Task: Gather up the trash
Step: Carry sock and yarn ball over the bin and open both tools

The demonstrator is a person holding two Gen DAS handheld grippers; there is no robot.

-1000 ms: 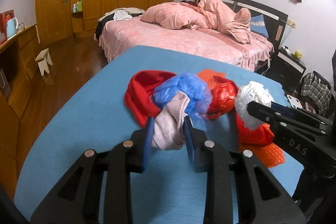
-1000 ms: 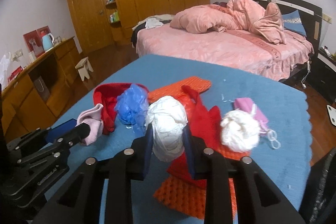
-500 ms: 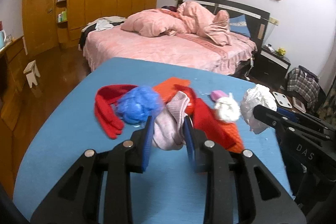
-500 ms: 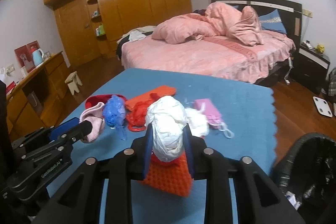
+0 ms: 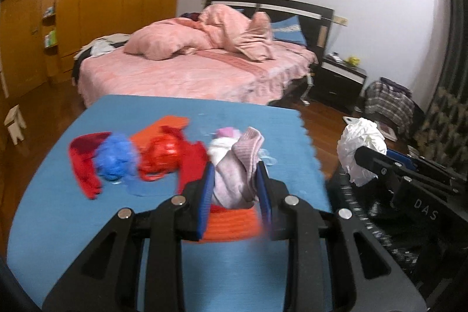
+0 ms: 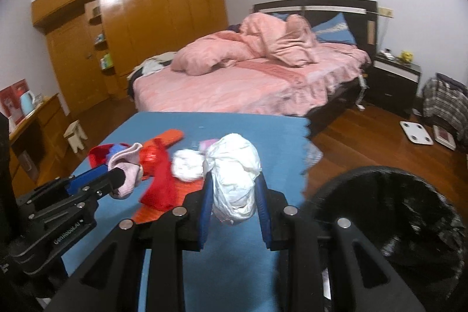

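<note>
Both grippers carry trash toward the black bin [image 6: 389, 212] just off the blue table's [image 6: 234, 268] right edge. The left gripper's [image 5: 234, 186] jaws pinch a pink sock [image 5: 237, 165]; the right gripper's [image 6: 232, 195] jaws squeeze a crumpled white bag [image 6: 234, 174], nearer the bin.

Blue-covered table [image 5: 87, 224], far edge toward the bed, right-hand edge cut in a zigzag. Directly on it, clustered across the middle: red cloth [image 5: 83, 163] at the left, with crumpled blue plastic [image 5: 117, 157] lying against it; flat orange ribbed piece [image 5: 163, 126] behind; shiny red bag [image 5: 162, 152] and more red fabric beside that; white wad [image 6: 187, 165] and small pink item [image 6: 208, 143] toward the right; another orange ribbed piece [image 5: 231, 224] nearest. Blurred throughout, so edges uncertain.
</note>
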